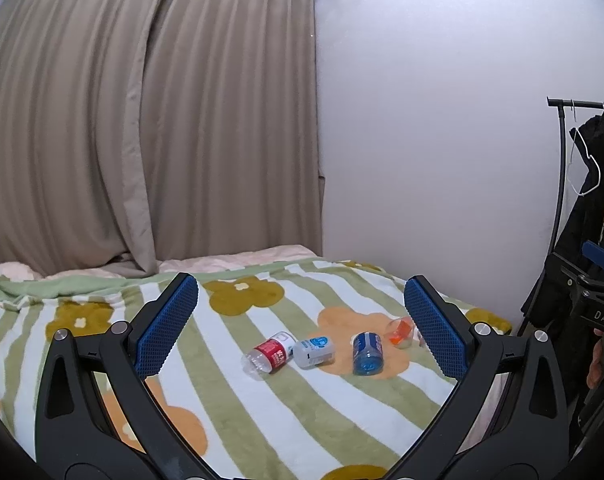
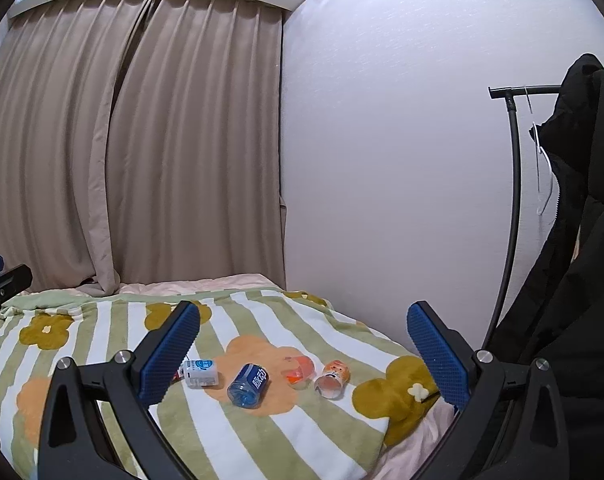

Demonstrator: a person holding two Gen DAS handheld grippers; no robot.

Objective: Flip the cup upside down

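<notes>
The bed [image 1: 262,400] fills the lower frame under a striped floral blanket [image 2: 262,432]. Both claws stand wide and empty: left claw [image 1: 302,324], right claw [image 2: 304,352]. Small cups lie toppled in a row at lower centre. The blue cup [image 2: 247,385] lies on its side ahead of the right claw, probably the nearer one, mouth toward the camera.
</notes>
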